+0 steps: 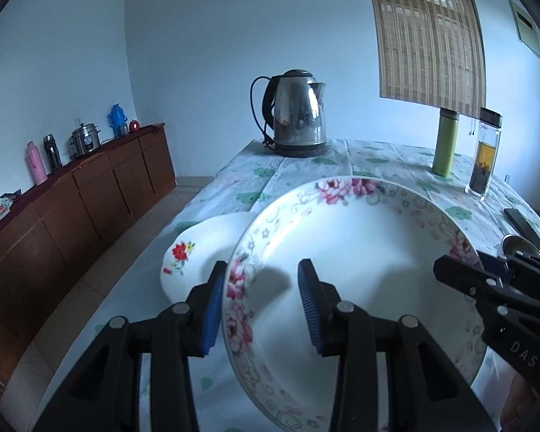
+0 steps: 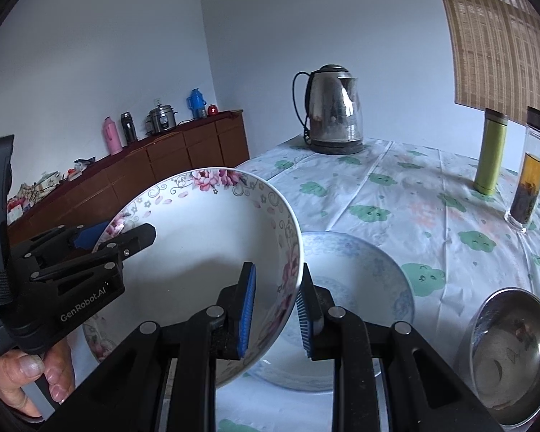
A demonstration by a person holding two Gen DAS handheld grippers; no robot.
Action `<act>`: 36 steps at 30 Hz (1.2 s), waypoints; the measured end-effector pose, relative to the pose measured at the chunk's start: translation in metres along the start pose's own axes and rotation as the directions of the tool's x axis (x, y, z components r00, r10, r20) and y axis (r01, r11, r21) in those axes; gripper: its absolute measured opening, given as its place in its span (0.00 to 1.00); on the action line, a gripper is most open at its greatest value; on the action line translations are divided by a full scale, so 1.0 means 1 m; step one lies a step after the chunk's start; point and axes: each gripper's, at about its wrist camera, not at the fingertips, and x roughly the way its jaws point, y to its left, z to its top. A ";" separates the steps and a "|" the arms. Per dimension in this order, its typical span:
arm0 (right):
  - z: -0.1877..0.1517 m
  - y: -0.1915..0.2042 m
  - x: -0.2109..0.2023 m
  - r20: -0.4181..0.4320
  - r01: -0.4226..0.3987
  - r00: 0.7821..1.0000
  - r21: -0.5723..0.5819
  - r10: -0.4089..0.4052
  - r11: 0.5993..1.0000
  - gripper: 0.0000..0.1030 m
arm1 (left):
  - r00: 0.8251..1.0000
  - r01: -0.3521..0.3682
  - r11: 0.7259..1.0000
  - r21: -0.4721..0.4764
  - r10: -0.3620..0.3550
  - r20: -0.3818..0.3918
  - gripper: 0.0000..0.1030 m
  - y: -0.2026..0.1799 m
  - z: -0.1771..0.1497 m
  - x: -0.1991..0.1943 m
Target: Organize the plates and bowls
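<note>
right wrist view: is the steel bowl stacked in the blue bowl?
No, the steel bowl sits on the cloth beside the blue bowl.

The white letters "DAS" are read on the black plastic body of the right gripper (image 1: 460, 270), near the lower right of the left wrist view. "GenRobot.AI" is printed in white on the black plastic body of the left gripper (image 2: 126, 234); smaller white lettering below it is too small to be read.

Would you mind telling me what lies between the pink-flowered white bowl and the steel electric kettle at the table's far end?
Only bare flowered tablecloth separates the pink-flowered white bowl from the steel electric kettle, clearest in the right wrist view.
</note>
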 end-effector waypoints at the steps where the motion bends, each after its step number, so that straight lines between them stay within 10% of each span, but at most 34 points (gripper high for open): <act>1: 0.000 -0.002 0.000 0.003 0.006 1.000 0.003 -0.006 1.000 0.23 | 1.000 0.000 1.000 0.006 0.000 0.003 0.37 -0.003 0.002 0.001; 36: 0.000 -0.049 0.003 -0.008 0.151 0.989 0.129 -0.151 0.980 0.24 | 0.996 0.077 0.992 0.103 -0.082 0.039 0.37 -0.054 0.026 0.030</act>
